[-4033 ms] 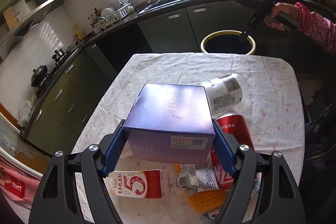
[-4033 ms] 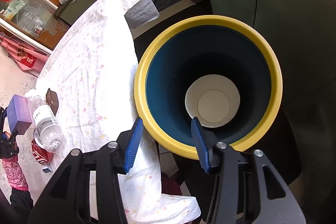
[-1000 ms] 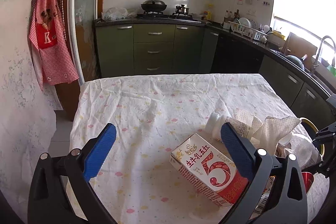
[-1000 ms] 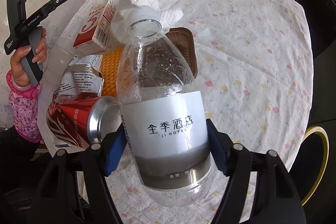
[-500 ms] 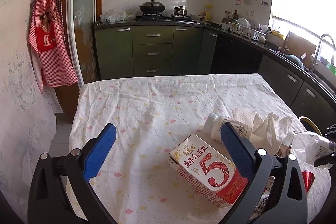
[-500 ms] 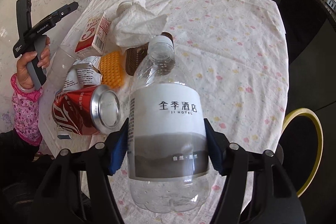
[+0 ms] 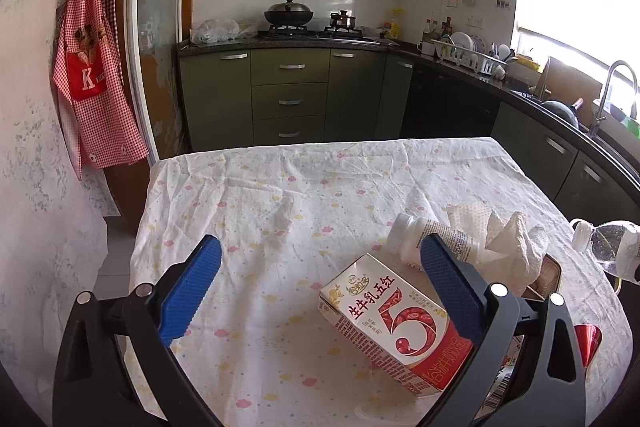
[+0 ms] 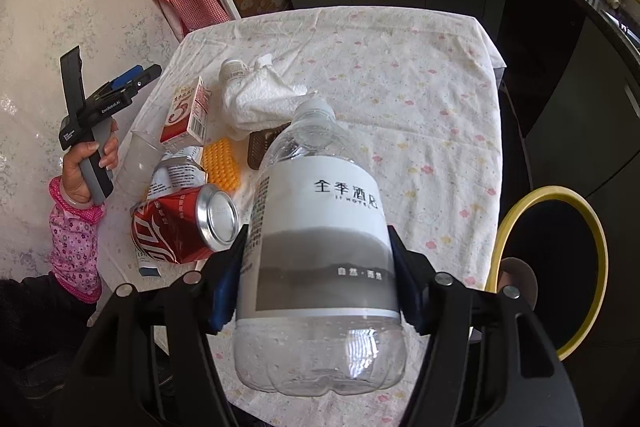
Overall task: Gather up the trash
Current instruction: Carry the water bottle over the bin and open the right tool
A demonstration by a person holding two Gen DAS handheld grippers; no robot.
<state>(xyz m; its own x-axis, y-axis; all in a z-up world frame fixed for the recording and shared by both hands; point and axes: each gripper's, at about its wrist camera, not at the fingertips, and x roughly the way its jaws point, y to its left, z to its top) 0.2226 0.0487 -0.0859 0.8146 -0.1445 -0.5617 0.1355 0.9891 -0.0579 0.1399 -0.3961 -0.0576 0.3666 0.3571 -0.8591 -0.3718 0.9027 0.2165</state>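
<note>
1. Water bottle (image 8: 320, 251), clear plastic with a white hotel label, sits pinched across its body between the blue pads of the right tongs (image 8: 318, 275), neck pointing away from the camera.
2. A second ago it hung low over the trash pile; now it is carried higher and clear of the bench (image 8: 400, 75), with the yellow-rimmed bin (image 8: 596, 227) showing more fully at the right.
3. My reading: the pick-up is done and the carry to the bin is under way; release comes next.
4. Left tongs (image 7: 320, 287) stay spread and empty, held in the same place over the bench as a second ago, the red-and-white milk carton (image 7: 396, 323) lying just in front of their right pad.
5. Left on the floral cloth are a crushed red can (image 8: 180, 227), a crumpled paper towel (image 8: 260, 103), a small white bottle (image 7: 424, 239) and a yellow sponge (image 8: 220, 163).
6. Green kitchen cabinets (image 7: 288, 99), a stove with a wok (image 7: 288, 13) and a checked apron (image 7: 96, 79) ring the room.
</note>
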